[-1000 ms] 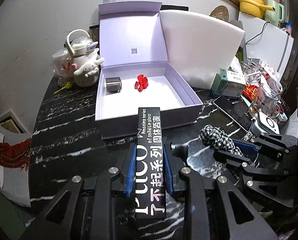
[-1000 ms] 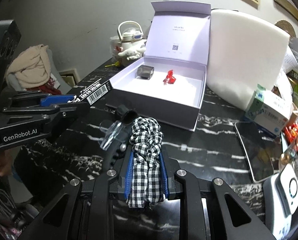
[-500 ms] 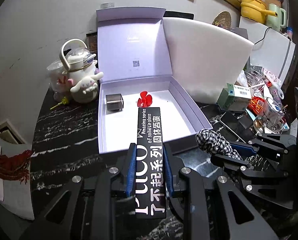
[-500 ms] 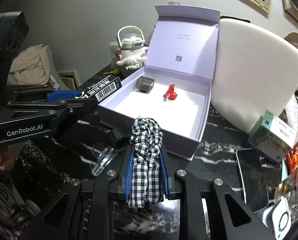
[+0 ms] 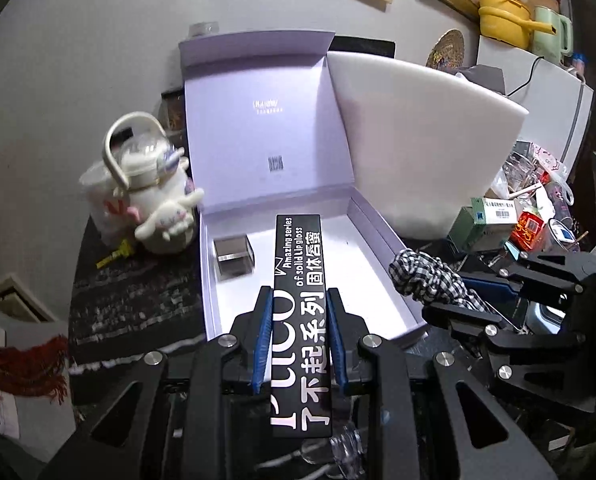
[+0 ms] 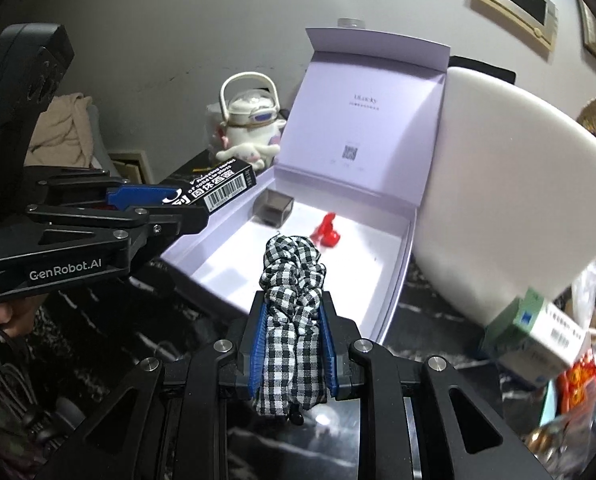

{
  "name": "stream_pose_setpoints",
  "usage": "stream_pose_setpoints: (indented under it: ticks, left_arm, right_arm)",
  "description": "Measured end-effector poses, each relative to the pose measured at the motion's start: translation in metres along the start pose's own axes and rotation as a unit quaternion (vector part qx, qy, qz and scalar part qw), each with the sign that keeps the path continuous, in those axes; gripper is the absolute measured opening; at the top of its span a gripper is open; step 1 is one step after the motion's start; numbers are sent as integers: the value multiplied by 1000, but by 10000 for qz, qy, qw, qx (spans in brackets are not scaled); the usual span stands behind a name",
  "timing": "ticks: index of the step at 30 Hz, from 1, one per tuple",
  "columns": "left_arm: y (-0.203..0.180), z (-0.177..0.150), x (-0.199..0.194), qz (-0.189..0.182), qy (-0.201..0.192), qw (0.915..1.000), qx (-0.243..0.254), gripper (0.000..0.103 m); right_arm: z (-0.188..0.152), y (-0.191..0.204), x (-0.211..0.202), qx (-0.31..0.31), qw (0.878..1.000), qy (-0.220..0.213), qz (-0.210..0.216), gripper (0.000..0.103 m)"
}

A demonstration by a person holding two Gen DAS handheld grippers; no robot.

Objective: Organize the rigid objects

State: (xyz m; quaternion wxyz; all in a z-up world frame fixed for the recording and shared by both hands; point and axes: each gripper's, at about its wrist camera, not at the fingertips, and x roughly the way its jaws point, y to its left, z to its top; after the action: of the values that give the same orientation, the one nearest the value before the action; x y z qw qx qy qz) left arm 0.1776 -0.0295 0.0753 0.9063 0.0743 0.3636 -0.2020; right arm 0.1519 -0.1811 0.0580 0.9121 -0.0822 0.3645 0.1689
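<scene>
The left gripper (image 5: 298, 320) is clamped on a black carton (image 5: 299, 280) poking over the open lilac box (image 5: 381, 232). At three o'clock, the right gripper (image 6: 292, 320) pinches a checked scrunchie (image 6: 292, 280). Inside: a grey cube (image 5: 234, 254) at eleven o'clock.

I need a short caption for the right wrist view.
Right hand-held gripper holding checked scrunchie before open lilac box.

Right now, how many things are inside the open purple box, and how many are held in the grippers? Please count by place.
Inside the purple box: 2, the dark cube and the red flower piece
Held in grippers: 2, the black lip gloss box in the left gripper, the checkered scrunchie in the right gripper
Total: 4
</scene>
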Motion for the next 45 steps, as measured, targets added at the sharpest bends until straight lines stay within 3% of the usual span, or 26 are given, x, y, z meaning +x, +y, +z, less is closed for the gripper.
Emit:
stream_pose_setpoints:
  ticks: [20, 35, 45]
  left_arm:
    - [18, 55, 47, -40, -1, 9993, 359, 25]
    - [38, 75, 111, -93, 325, 9988, 364, 25]
    - [39, 71, 149, -247, 763, 9962, 349, 25]
  right_arm:
    - [62, -32, 43, -81, 9994, -299, -176, 24]
    - [78, -59, 96, 49, 9996, -120, -234, 24]
    - [77, -66, 118, 109, 9998, 34, -178, 24]
